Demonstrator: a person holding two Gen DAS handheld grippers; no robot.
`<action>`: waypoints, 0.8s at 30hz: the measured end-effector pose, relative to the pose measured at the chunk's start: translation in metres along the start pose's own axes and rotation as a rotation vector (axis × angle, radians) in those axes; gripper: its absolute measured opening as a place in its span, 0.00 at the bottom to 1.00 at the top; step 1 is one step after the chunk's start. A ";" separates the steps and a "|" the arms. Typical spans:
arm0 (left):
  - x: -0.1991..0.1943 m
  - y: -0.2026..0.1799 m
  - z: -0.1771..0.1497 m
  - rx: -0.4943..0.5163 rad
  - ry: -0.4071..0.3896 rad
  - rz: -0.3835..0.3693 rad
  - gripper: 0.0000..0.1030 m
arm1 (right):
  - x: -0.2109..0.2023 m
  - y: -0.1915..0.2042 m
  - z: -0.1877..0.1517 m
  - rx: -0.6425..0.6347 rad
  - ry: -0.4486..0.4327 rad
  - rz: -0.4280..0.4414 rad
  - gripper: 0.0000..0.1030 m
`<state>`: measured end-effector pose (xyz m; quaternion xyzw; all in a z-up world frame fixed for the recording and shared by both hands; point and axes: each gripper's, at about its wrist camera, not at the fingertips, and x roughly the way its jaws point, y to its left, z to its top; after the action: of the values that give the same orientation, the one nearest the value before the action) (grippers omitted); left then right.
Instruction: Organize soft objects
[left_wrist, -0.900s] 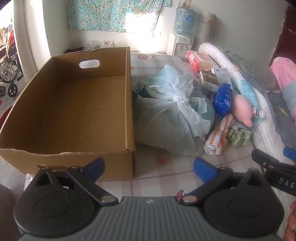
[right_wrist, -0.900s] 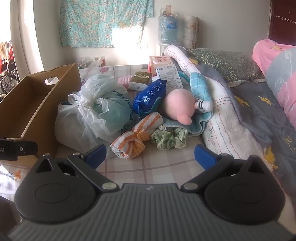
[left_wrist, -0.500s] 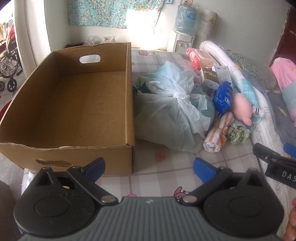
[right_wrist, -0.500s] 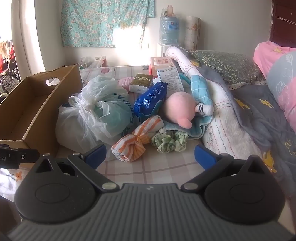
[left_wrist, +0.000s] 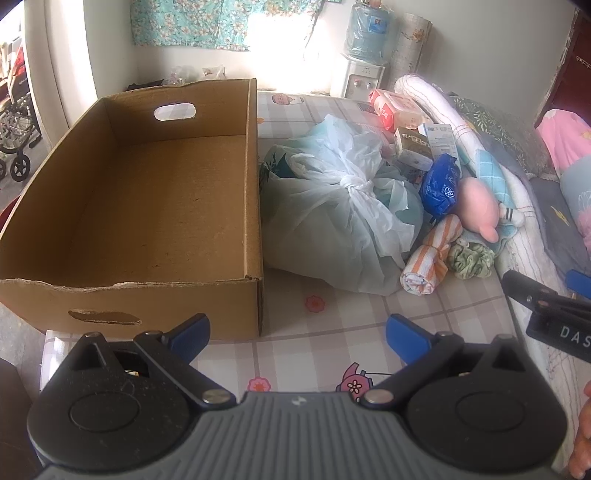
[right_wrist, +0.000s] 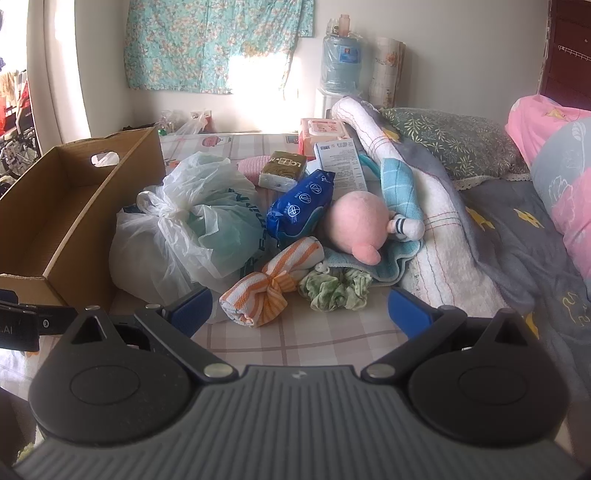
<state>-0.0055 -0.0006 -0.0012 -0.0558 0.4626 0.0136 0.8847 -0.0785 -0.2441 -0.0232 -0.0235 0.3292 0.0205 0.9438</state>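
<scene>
I read "DAS" on the black right gripper (left_wrist: 546, 295) body; both it and my left gripper (left_wrist: 297, 334) stand released, empty; the orange-striped knotted cloth roll (right_wrist: 271, 286) lies beside the crinkled green scrunchie (right_wrist: 334, 288), near the open corrugated cardboard box (left_wrist: 255, 184).

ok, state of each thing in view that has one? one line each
cardboard box: open-topped, empty
plastic bag: knotted shut
striped cloth: rolled, tied at the middle
blue packet: looks sealed
left gripper: open, empty
right gripper: open, empty
</scene>
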 end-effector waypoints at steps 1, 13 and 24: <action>0.000 0.000 0.000 0.002 0.000 0.000 0.99 | 0.000 0.000 0.000 0.001 0.001 0.000 0.99; -0.001 0.004 0.001 -0.005 -0.006 -0.001 0.99 | -0.002 0.004 0.003 -0.006 0.002 0.000 0.99; 0.000 0.004 0.003 0.000 -0.006 -0.002 0.99 | 0.000 0.005 0.004 -0.012 0.010 0.003 0.99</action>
<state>-0.0039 0.0041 0.0002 -0.0561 0.4601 0.0129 0.8860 -0.0762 -0.2392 -0.0201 -0.0288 0.3340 0.0237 0.9418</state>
